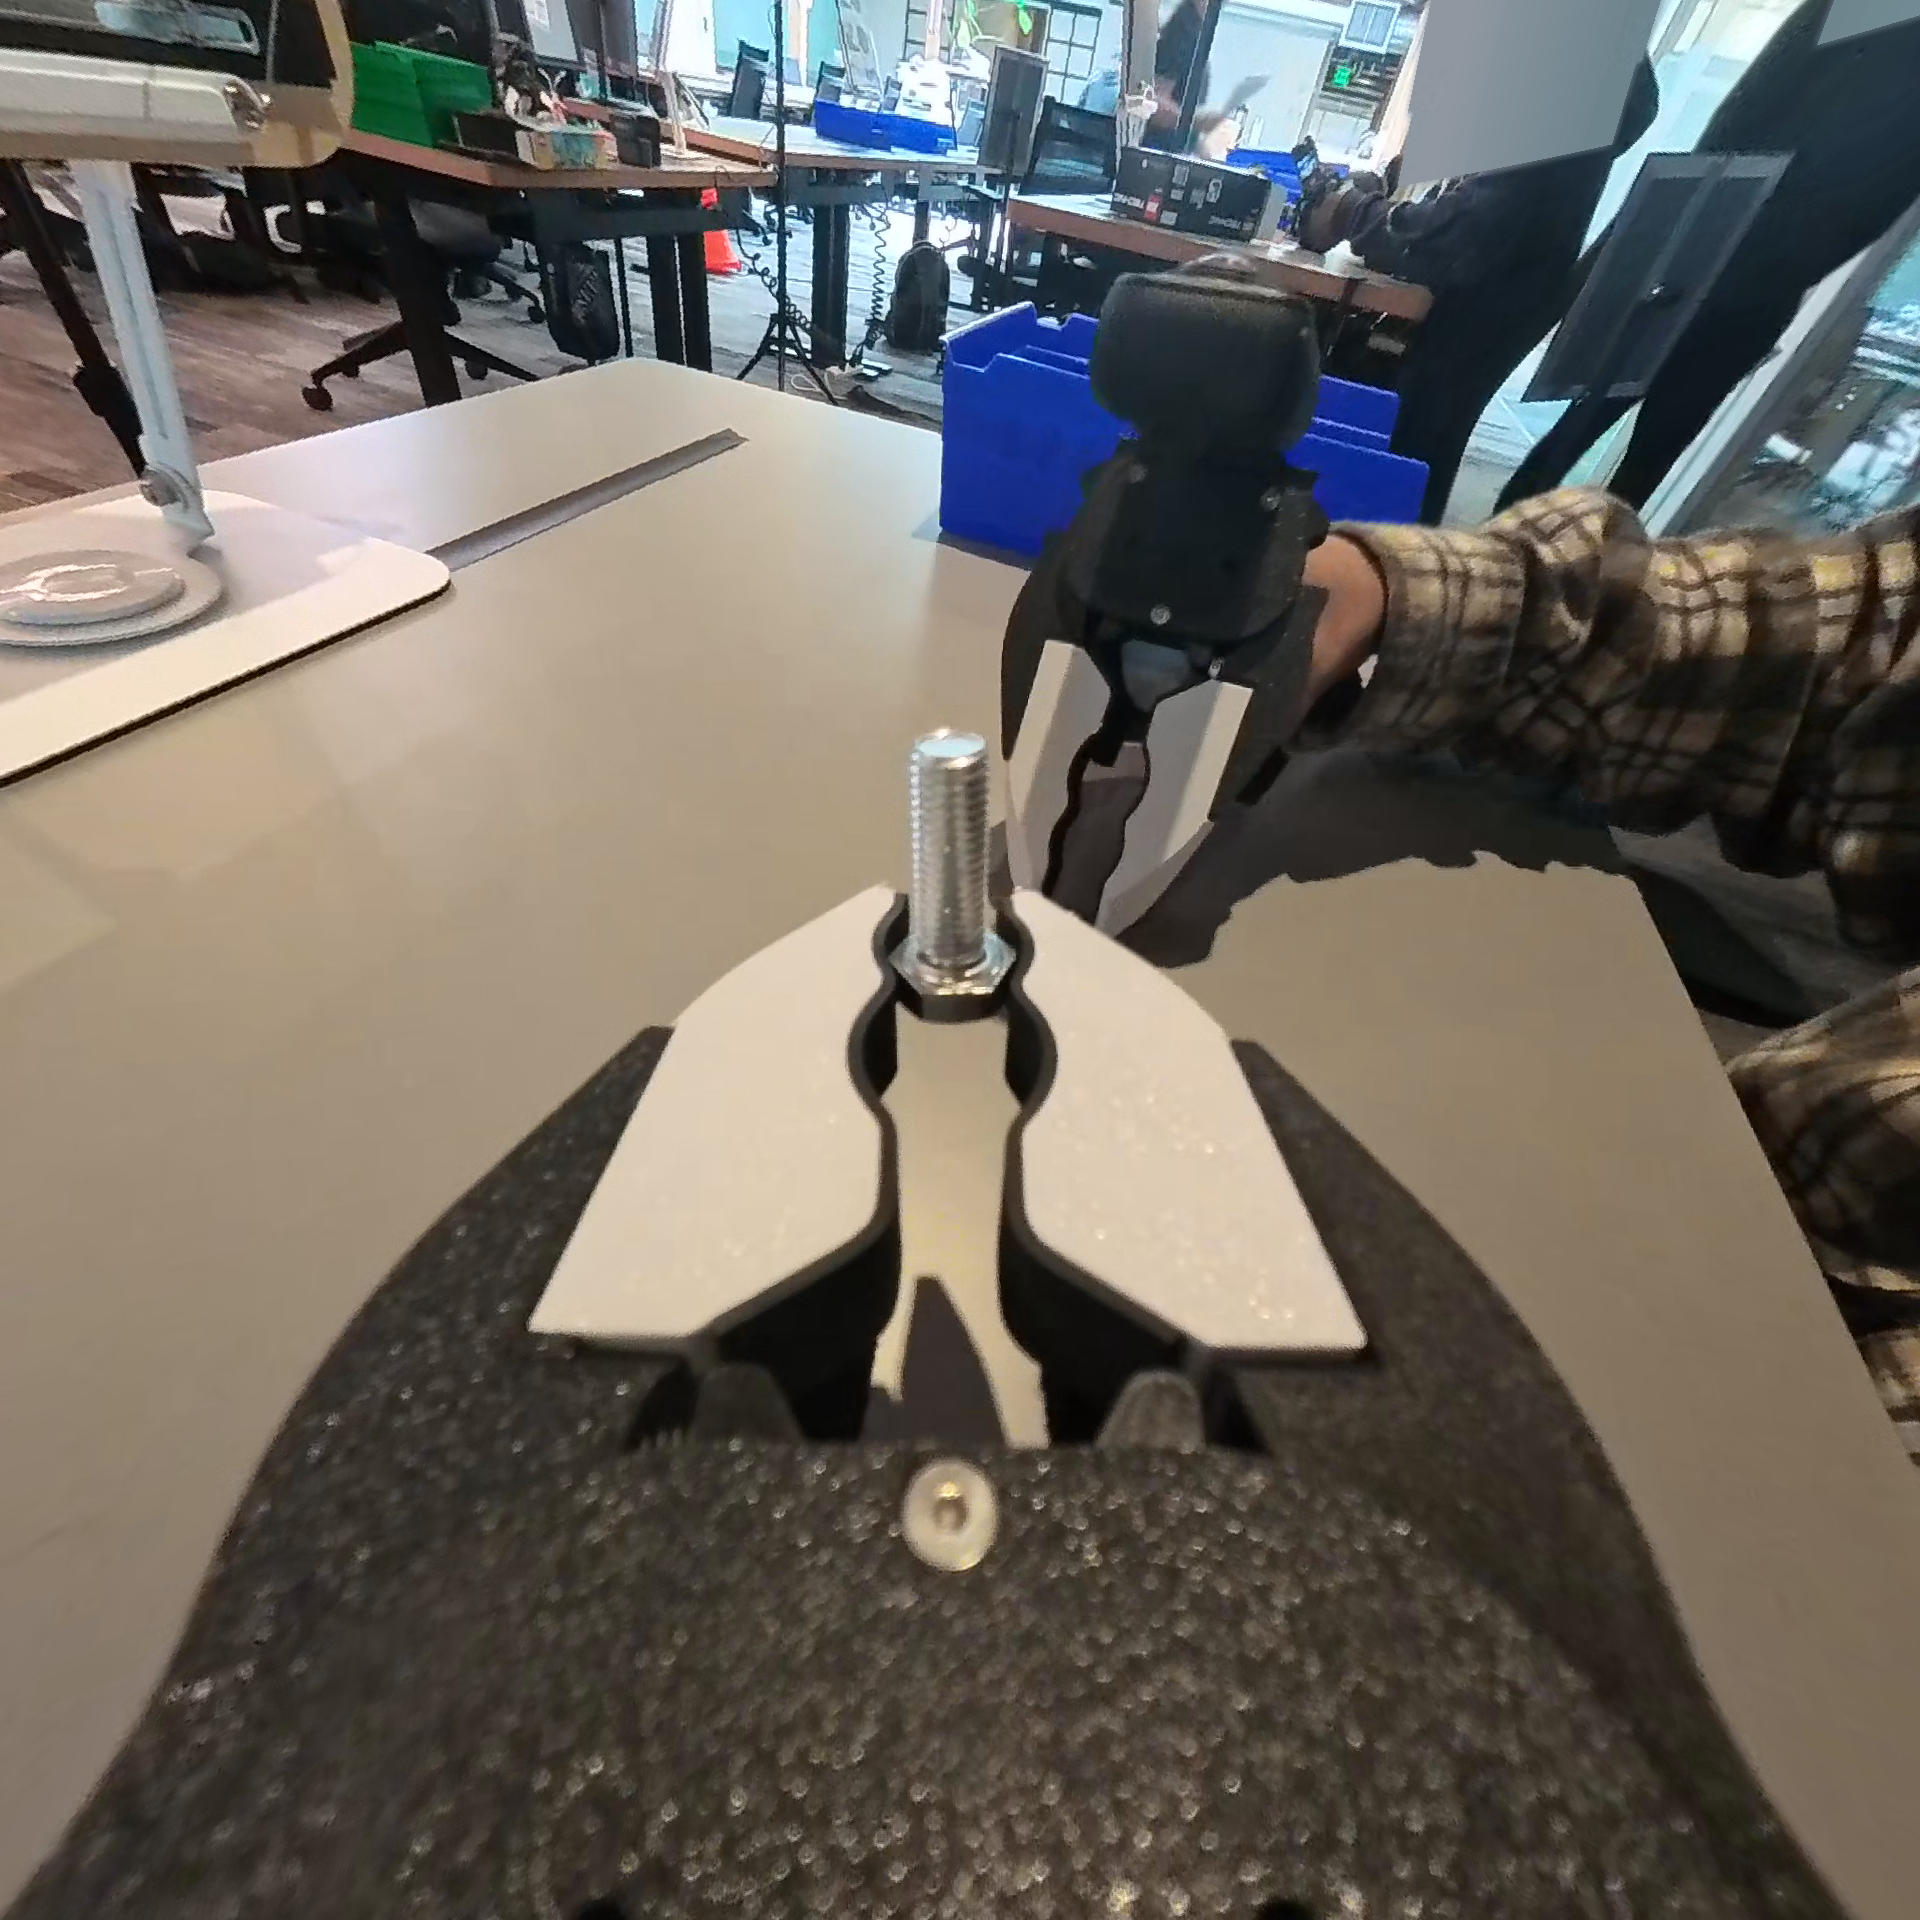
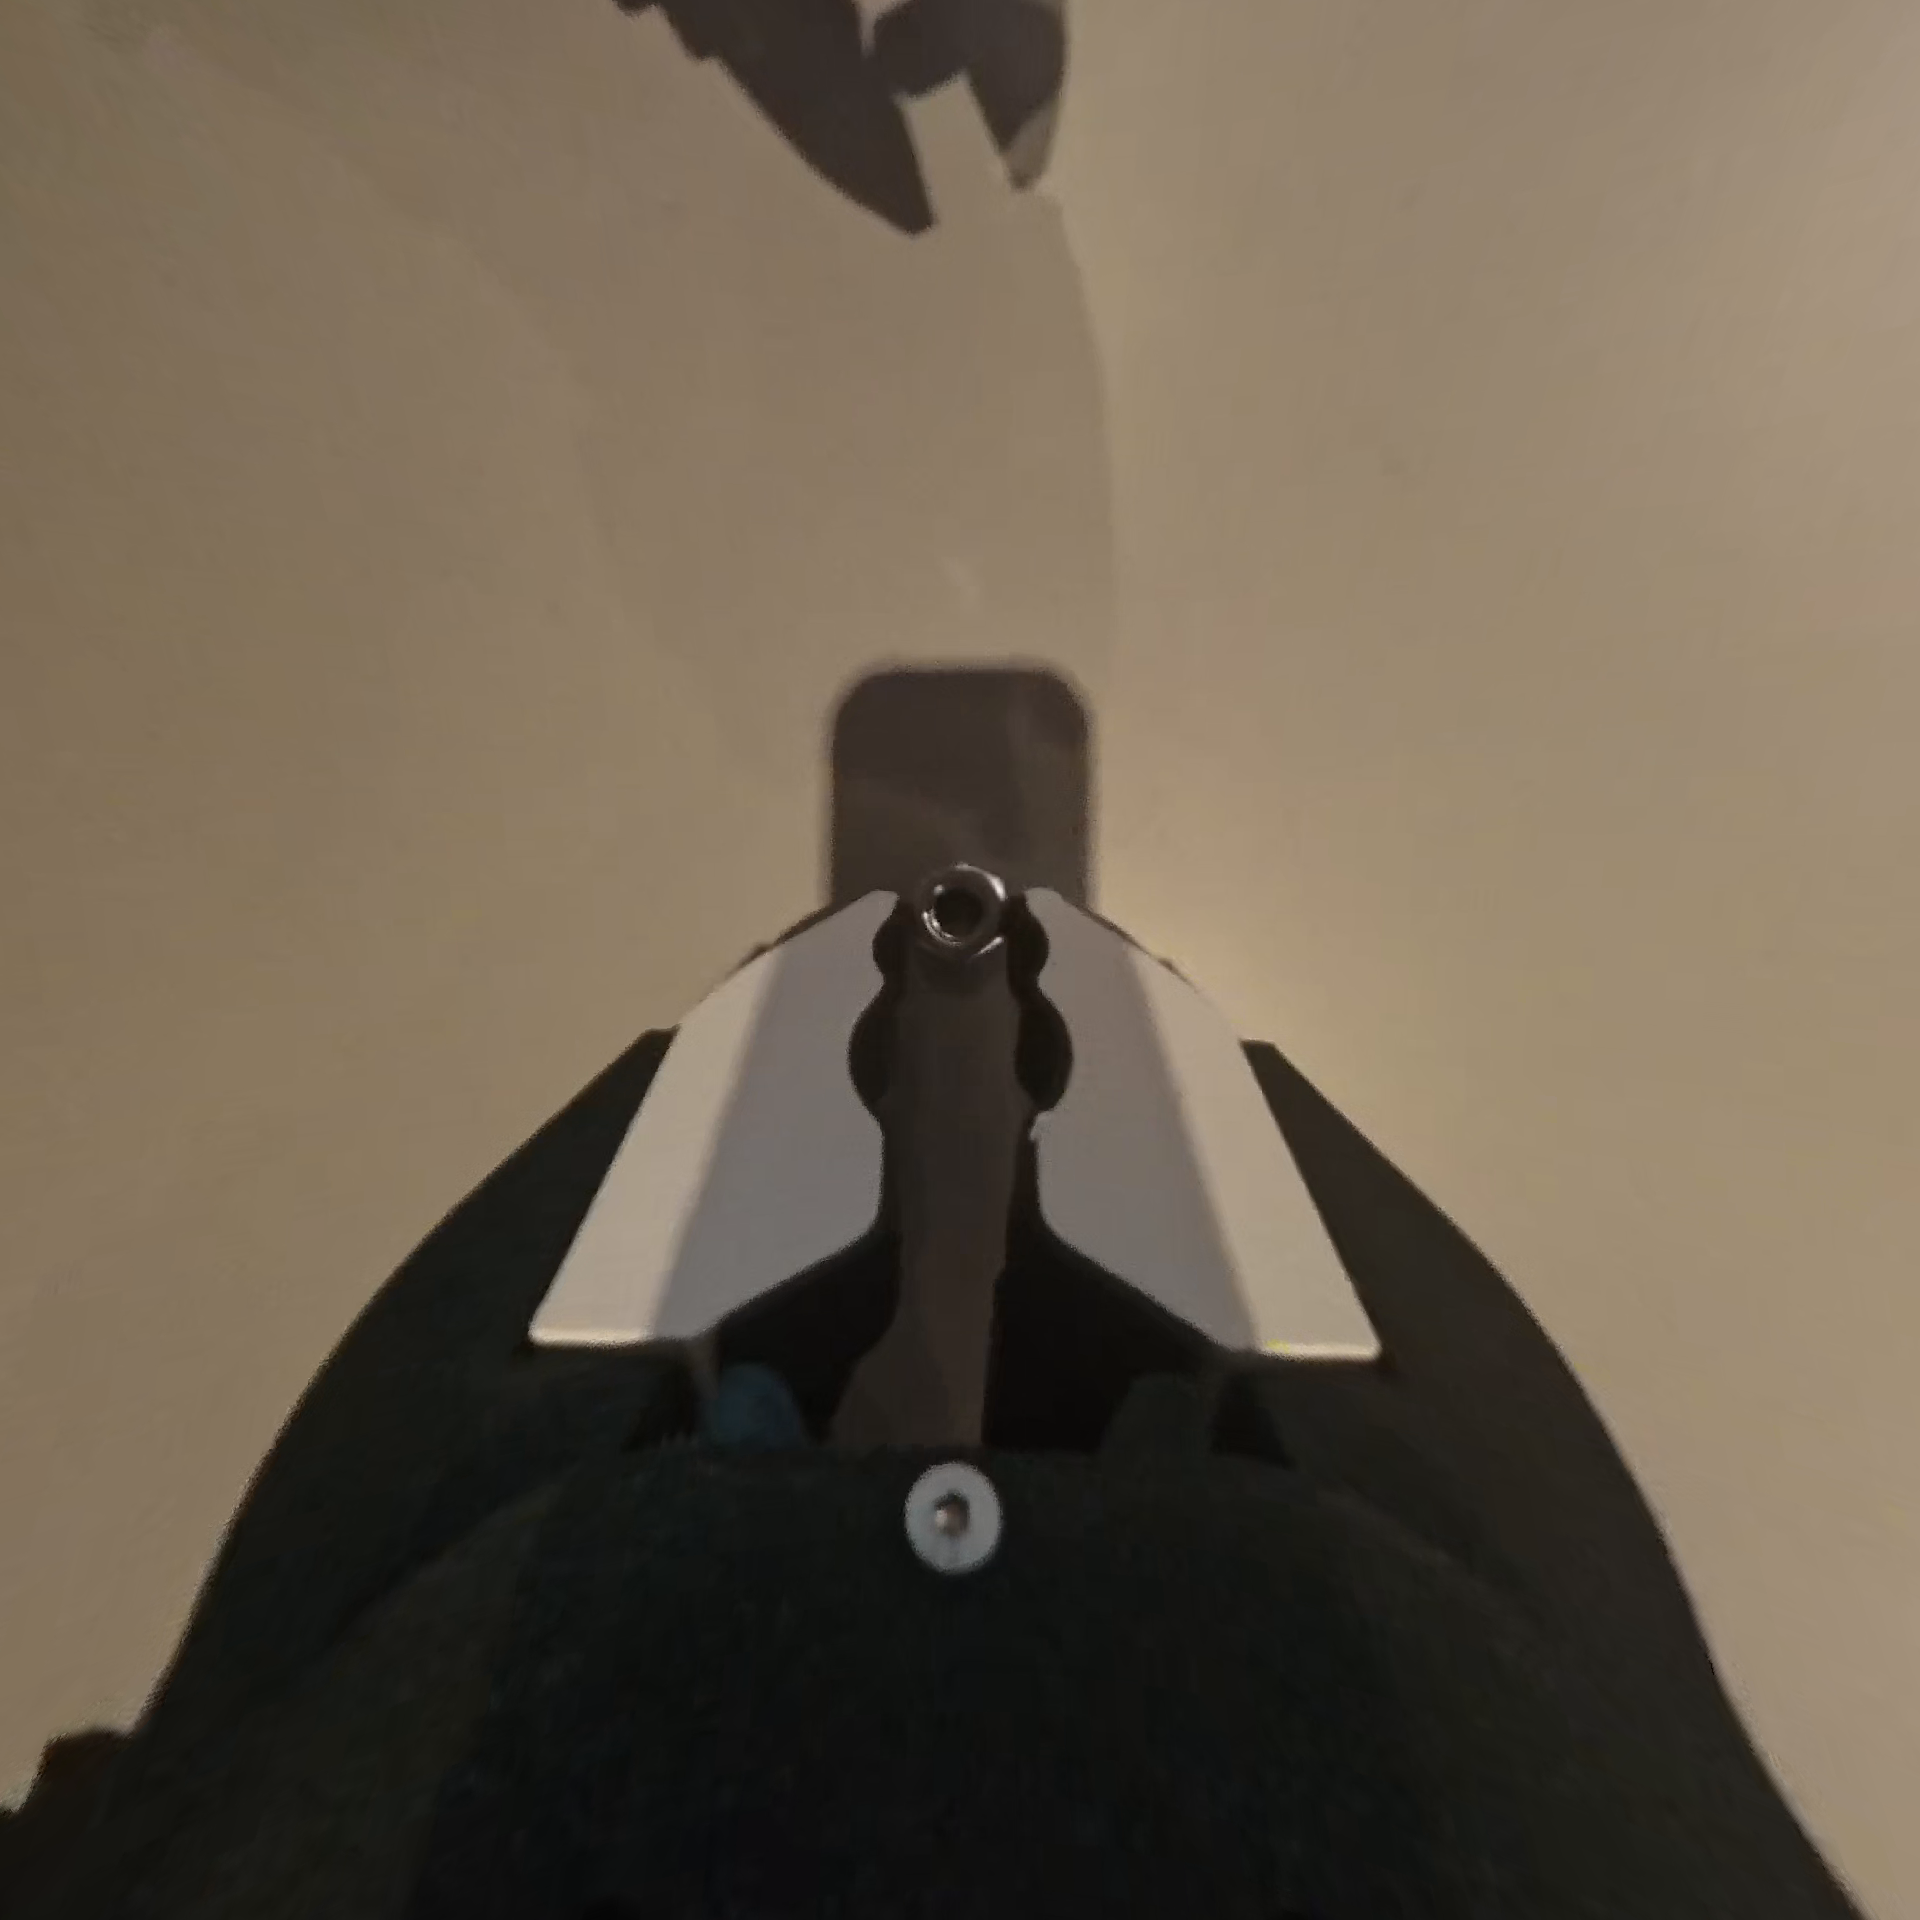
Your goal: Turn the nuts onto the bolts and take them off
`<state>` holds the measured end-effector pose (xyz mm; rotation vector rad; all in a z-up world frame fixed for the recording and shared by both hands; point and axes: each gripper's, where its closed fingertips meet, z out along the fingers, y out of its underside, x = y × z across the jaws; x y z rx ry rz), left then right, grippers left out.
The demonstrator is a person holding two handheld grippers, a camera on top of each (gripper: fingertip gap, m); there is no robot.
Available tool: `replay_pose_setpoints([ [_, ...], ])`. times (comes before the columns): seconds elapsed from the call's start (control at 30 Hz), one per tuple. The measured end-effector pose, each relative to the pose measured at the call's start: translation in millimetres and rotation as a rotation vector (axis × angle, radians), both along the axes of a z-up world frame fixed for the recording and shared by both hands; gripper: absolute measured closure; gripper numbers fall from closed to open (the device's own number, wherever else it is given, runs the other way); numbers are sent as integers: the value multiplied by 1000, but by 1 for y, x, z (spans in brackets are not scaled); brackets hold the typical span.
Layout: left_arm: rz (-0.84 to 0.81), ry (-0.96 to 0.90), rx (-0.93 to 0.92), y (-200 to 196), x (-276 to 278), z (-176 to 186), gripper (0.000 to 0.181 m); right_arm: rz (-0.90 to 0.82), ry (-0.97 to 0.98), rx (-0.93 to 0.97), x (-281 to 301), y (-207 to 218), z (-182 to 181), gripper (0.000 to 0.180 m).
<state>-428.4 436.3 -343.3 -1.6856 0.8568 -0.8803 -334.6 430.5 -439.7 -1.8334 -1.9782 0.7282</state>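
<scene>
Bolt (image 1: 948, 842) threads are pointing straight up while the left gripper (image 1: 948, 961) is clamping the hex head (image 1: 948, 975) between its fingertips, jaws closed on it above the pale bench (image 1: 416, 883). No nut is sitting on the shank. Just beyond and to the right, the right gripper (image 1: 1101, 894) is hanging tip-down close beside the bolt, a hand (image 1: 1340, 613) in a plaid sleeve (image 1: 1621, 665) holding it. In the right wrist view, which is blurred, the right gripper (image 2: 961, 925) is pinching a small dark nut (image 2: 958, 918) at its tips, the bore facing the camera, jaws closed on it over the bench (image 2: 1455, 520). The left gripper's tip (image 2: 935, 114) is showing at the top edge there. Blue bins (image 1: 997, 416) are standing at the bench's far edge.
</scene>
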Motion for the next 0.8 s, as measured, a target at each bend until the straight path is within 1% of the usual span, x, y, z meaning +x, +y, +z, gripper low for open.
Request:
replay_pose_setpoints([
  [0.17,-6,-2,2,-1,4,-1,166,-23,57,-21,-1,0,1,163],
  [0.23,-16,1,5,-2,7,-2,166,-39,109,-49,-4,1,11,163],
  [0.33,-37,13,14,-6,13,-5,166,-42,179,-39,-9,7,48,163],
  [0.47,-51,51,26,-9,20,-10,166,46,254,15,-32,2,111,163],
  [0.57,-59,69,26,-10,22,-12,166,134,256,26,-55,-9,137,163],
  [0.63,-56,84,21,-11,23,-14,165,176,237,24,-69,-14,141,163],
  [0.8,-52,111,32,-12,23,-15,165,228,190,33,-90,-19,136,163],
])
